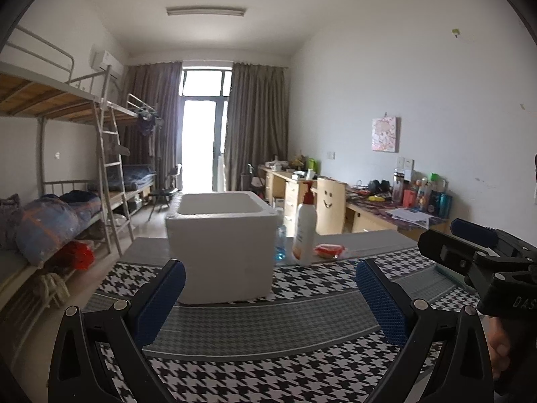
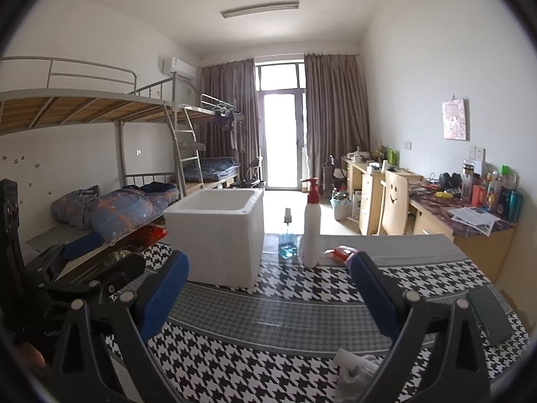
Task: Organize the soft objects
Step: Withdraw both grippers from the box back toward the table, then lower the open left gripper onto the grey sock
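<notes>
Both grippers hover above the houndstooth cloth [image 1: 268, 376], each with its jaws spread wide and nothing between the blue pads. The left gripper [image 1: 270, 297] faces the white foam box [image 1: 221, 245], which stands upright and open-topped just ahead of it and a little to its left. The right gripper [image 2: 268, 288] sees the same box [image 2: 214, 235] ahead to its left, and the left gripper [image 2: 87, 252] appears at that view's left edge. Ahead of both grippers, beyond the box's right side, stand a white pump bottle [image 2: 311, 231] and a small blue spray bottle [image 2: 288, 238], close together, with a red packet [image 2: 342, 253] lying just to their right. The likely soft object is a pale rolled cloth [image 2: 355, 367] lying on the table directly below the right gripper, near its right finger; its edge is cropped by the frame, so what it is remains uncertain. A dark phone [image 2: 490, 315] lies to the right gripper's right. The step in hand appears to be the approach before a first pick: no soft item is held, and the box interior is not visible. The next move calls for lowering the right gripper over the cloth, closing on it gently, then carrying it forward and left to release over the box.
</notes>
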`<state>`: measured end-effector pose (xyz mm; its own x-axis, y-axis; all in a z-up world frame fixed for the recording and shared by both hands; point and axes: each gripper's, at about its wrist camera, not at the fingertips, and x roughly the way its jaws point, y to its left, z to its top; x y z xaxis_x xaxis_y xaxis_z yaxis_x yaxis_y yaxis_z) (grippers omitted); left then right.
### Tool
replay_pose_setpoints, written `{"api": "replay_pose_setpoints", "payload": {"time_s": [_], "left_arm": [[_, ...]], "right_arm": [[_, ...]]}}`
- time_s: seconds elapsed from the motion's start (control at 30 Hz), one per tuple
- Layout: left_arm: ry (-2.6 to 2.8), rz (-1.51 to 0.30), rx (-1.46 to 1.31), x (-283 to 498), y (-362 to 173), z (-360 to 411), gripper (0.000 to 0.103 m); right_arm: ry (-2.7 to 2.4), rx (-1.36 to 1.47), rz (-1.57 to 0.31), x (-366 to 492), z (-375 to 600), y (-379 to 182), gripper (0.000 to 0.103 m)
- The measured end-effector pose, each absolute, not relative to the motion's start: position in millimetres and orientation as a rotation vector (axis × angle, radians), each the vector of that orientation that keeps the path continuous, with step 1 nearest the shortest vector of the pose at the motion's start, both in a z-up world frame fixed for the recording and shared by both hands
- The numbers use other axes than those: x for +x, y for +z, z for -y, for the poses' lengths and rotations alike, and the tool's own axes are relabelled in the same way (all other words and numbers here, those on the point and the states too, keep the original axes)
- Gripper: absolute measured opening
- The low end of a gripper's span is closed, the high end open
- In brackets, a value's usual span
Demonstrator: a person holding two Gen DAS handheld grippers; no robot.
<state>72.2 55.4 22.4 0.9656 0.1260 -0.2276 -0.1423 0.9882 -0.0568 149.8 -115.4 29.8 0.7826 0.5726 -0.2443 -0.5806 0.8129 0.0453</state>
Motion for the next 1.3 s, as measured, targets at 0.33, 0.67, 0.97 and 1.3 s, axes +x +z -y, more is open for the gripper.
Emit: {"api": "replay_pose_setpoints", "payload": {"time_s": [0.33,0.67,0.97,1.3], "left_arm": [[0.065,-0.280,-0.080,88,13,-41,0.102],[0.008,-0.339,-0.076,111,6,-23,0.102],[-0.048,-0.374,-0.047,130,-1,-3,0.102],[-0.106,-0.422,-0.029,139,-10,21,0.102]], "right_arm": [[0.559,-0.020,-0.286,156,135,21,0.098],[0.482,-0.014,-0.315,164,158,15,0.098],[0.414,-0.009,-0.351,172,175,4,0.098],[0.349,-0.012,-0.387,172,195,-6,0.098]]}}
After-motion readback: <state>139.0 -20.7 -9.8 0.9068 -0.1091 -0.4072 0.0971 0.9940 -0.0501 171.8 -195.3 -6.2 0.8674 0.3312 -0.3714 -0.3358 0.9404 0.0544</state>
